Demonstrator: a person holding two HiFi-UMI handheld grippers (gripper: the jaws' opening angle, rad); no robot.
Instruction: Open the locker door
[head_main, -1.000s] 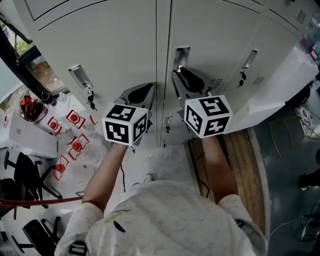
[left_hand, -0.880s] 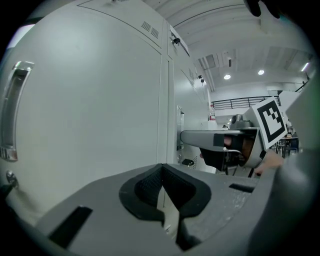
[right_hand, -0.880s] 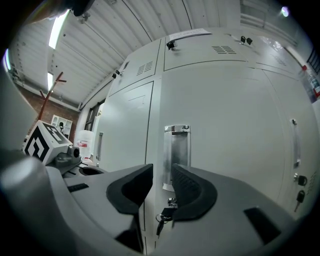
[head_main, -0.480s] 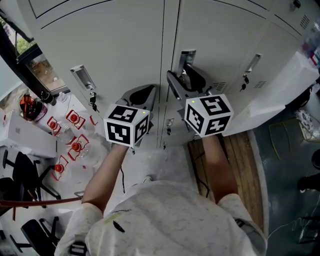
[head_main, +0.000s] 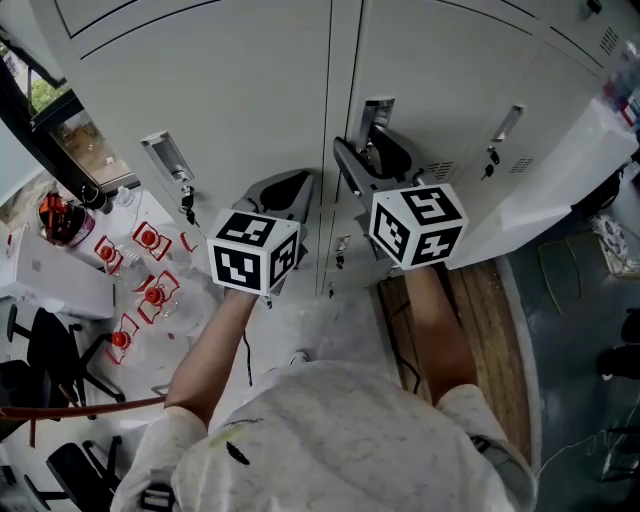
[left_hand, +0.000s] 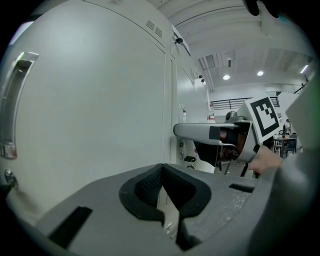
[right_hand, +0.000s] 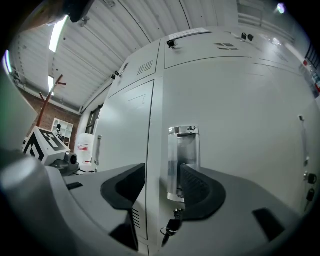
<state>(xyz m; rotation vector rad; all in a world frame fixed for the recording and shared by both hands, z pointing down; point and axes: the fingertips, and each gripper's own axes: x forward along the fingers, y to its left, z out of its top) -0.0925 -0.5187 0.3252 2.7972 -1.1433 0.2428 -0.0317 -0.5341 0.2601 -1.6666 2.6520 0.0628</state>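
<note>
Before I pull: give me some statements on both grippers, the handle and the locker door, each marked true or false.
1. The right gripper is clamped shut on the handle. False: its jaws have just been opening and stand apart, with the handle between them but not gripped.
2. The left gripper has its jaws together with nothing in them. True.
3. A key hangs just below the handle. True.
4. The locker door is swung wide open. False: it sits closed, flush with the door beside it.
</note>
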